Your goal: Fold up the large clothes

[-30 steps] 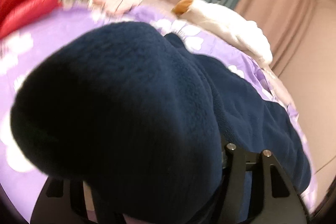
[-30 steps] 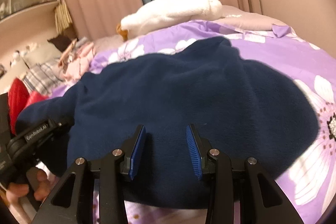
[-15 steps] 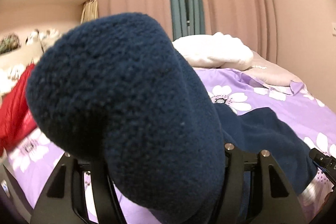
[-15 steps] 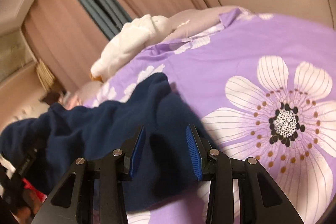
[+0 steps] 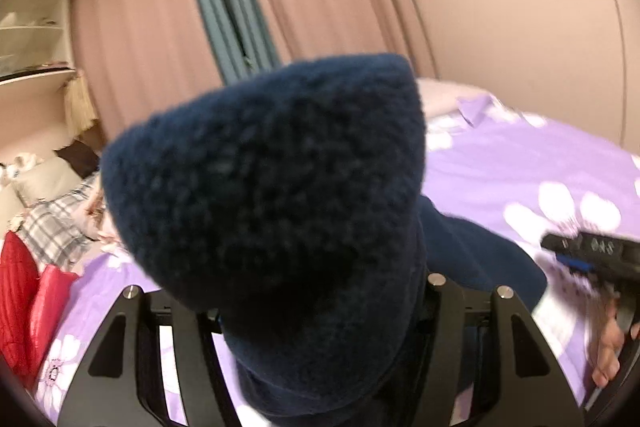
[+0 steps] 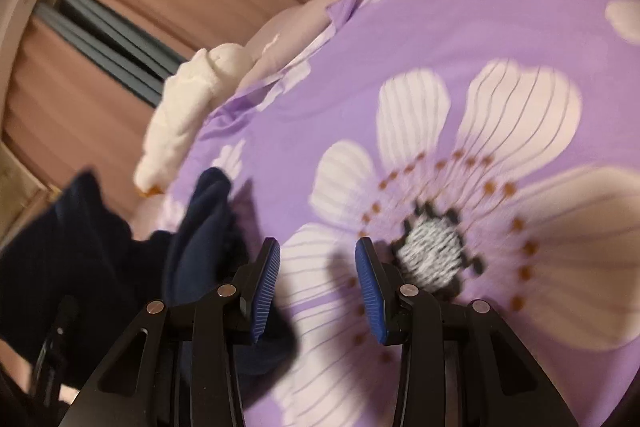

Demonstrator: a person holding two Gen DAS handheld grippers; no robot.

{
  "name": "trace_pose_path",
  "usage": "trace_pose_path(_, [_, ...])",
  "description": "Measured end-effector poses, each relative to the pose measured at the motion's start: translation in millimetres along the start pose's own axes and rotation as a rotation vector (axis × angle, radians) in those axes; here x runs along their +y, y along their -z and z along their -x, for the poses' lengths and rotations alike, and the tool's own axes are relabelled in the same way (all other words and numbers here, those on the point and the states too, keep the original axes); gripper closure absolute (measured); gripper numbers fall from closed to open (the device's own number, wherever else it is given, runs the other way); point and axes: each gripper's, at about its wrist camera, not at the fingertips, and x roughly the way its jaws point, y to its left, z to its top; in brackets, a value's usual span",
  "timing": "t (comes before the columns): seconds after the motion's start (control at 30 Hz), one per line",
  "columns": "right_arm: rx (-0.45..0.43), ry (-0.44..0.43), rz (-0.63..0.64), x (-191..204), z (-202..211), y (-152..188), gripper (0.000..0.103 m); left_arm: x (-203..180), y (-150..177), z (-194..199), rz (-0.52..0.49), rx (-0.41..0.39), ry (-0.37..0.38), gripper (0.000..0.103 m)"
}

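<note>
A: Far left, red bedding and a plaid cloth heaped at the bed's edge, out of the way, I'd guess.

B: And the left gripper?

A: Raised, a bunched wad of the navy fleece clamped in it. The fingertips are buried in pile, but the cloth stands up out of the jaws, so they're clenched on it. Lifted to clear the bed for a fold, probably.

B: Rest of the garment?

A: Trails down onto the purple flowered cover, between both tools.

B: Right gripper?

A: Jaws released, nothing between them, hovering over a big printed flower, fleece just to its left. Looks set to take a second edge.
</note>
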Motion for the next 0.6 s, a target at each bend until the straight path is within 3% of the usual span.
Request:
trace_pose_path(0.13, [0.015,-0.007,-0.04,-14.4,-2.5,-2.9,0.063,0.0,17.7,-22.7,0.098,0.137,0.083,0.041])
trace_pose_path(0.27, [0.0,0.021,-0.025,-16.2,-0.6,-3.5,0.063,0.9,24.3,-25.2,0.108,0.129,0.072,0.028])
trace_pose_path(0.4, [-0.005,0.046,-0.01,-14.1,-2.3,-2.7,0.063,10.7,19.3,-33.6,0.216,0.185,0.148,0.024])
trace_pose_path(0.43, [-0.005,0.052,-0.006,-13.7,-3.1,-2.6,0.063,-9.0,8.8,-31.0,0.239,0.193,0.167,0.022])
trace_pose_path(0.6, [-0.009,0.074,0.009,-10.6,-6.5,-3.0,0.063,-27.1,0.9,-31.6,0.282,0.223,0.274,0.012])
